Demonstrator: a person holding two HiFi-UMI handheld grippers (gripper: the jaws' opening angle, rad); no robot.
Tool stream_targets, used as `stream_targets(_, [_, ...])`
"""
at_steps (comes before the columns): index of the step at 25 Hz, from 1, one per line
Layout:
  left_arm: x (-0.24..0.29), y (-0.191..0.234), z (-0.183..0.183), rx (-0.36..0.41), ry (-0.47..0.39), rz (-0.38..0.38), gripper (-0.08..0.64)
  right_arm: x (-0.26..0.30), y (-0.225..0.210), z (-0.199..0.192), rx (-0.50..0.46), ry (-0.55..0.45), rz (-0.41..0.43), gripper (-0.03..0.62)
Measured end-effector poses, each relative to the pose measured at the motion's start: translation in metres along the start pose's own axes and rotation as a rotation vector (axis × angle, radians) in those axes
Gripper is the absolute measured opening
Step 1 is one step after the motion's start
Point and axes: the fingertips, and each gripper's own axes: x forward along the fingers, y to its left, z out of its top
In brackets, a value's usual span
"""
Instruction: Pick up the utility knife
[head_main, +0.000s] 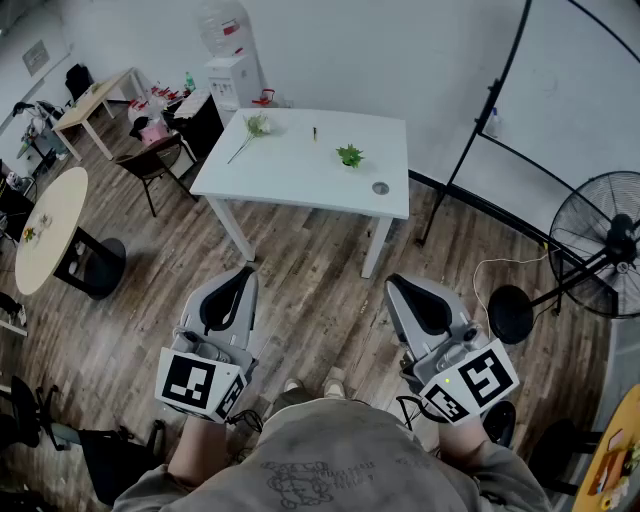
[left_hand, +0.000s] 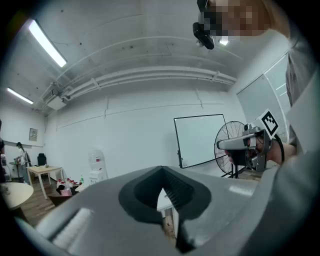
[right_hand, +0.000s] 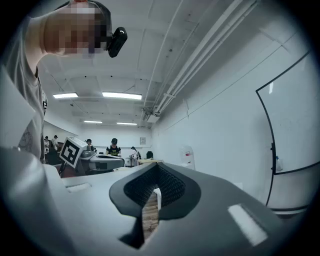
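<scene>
I'm looking down on a brown wood-plank floor streaked in lighter and darker boards, and on it a plain white rectangular table carrying one small, bright green leafy plant. Both tools read pale grey with black ribbed insides, the left gripper and the right gripper, each patterned at the back with black-and-white square markers. Off to the sides I've got a cream round table, a black wire-caged standing fan and a white whiteboard framed in black.
</scene>
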Motion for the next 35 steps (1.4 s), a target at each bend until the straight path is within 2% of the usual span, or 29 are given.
stream_targets(5, [0.003, -0.002, 0.001, 0.001, 0.001, -0.008, 0.000, -0.002, -0.009, 0.001, 0.036, -0.018, -0.031, 0.028])
stream_targets(23, [0.012, -0.011, 0.000, -0.013, 0.010, -0.019, 0.000, -0.004, -0.017, -0.015, 0.009, 0.032, -0.046, 0.028])
stream_targets(24, [0.012, -0.011, -0.001, -0.013, 0.012, -0.019, 0.000, -0.003, -0.018, -0.017, 0.003, 0.039, -0.052, 0.038])
stream_targets(26, [0.012, -0.009, -0.002, -0.016, 0.015, -0.013, 0.000, 0.001, -0.018, -0.021, -0.005, 0.047, -0.057, 0.157])
stream_targets(27, [0.012, -0.007, -0.002, -0.018, 0.015, -0.007, 0.000, 0.003, -0.019, -0.022, -0.006, 0.048, -0.060, 0.187])
stream_targets(30, [0.016, -0.002, -0.005, -0.029, 0.017, -0.003, 0.000, 0.006, -0.025, -0.024, 0.002, 0.052, -0.073, 0.213])
stream_targets(35, [0.022, 0.012, -0.008, -0.024, 0.022, -0.014, 0.000, 0.021, -0.024, -0.025, 0.005, 0.055, -0.069, 0.215])
